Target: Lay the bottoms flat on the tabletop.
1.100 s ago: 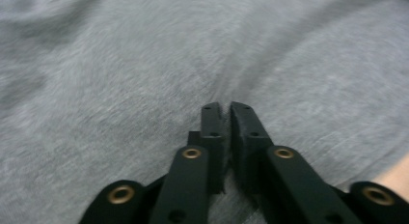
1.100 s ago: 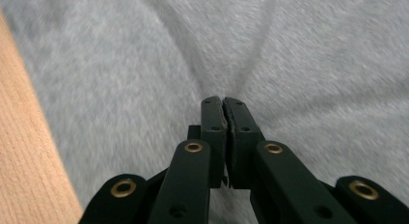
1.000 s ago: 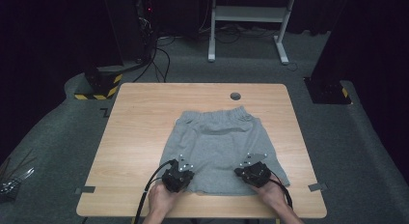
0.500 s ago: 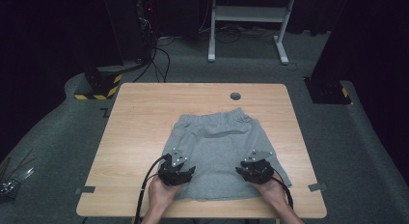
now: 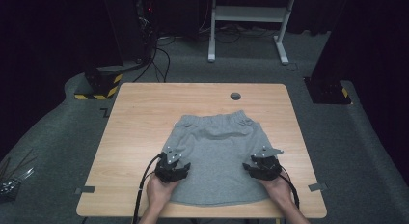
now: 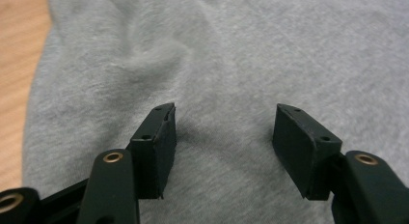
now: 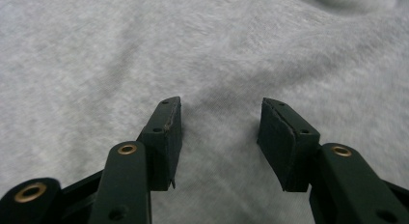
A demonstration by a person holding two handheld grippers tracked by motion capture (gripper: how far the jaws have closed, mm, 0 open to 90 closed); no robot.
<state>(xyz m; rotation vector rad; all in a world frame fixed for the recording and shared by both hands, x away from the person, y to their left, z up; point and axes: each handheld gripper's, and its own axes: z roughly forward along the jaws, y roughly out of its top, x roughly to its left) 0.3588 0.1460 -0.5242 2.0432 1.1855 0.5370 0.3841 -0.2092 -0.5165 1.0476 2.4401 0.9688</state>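
Both tools, left tool (image 5: 174, 162) and right tool (image 5: 261, 163), have just been opening, nothing gripped, low in frame over soft, limp grey shorts (image 5: 214, 151); pinch hem corners.

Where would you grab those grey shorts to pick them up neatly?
Probably at the waistband, one hand-held gripper near each end, coming from the far side of the table. The grey shorts lie flat with that thick, gathered band along the far edge, so it gives the pads a ridge to pinch. The flat middle offers only smooth cloth.
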